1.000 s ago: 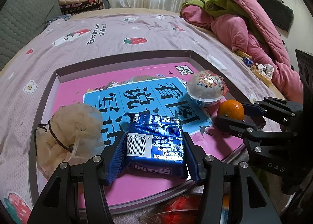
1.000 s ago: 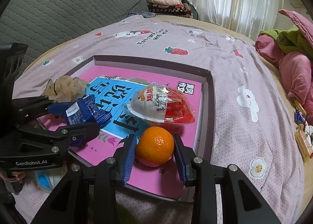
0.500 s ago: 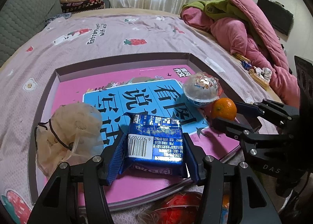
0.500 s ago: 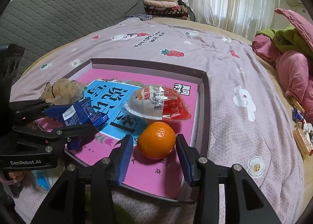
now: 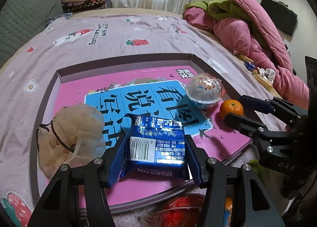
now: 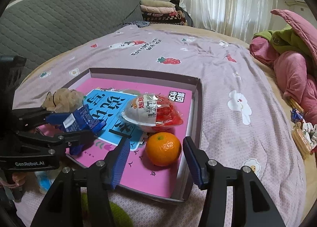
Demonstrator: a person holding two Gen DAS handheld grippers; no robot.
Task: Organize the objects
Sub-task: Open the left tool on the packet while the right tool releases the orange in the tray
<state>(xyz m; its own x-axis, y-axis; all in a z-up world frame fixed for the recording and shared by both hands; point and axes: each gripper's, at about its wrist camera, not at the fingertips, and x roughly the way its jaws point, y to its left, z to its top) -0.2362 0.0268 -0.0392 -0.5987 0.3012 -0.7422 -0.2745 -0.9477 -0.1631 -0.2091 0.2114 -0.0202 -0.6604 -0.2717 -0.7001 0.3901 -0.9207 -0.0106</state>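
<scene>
With the right tongs (image 6: 155, 160) opening off the orange (image 6: 163, 148), it may roll; the left tongs (image 5: 156, 159) clench the packet (image 5: 157, 144).

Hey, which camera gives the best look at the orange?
The right wrist view. The orange sits close and whole there, resting on the pink box, with the right gripper opening around it and its pads clear of it. In the left wrist view the orange is small, off to the side, partly behind a finger.
</scene>
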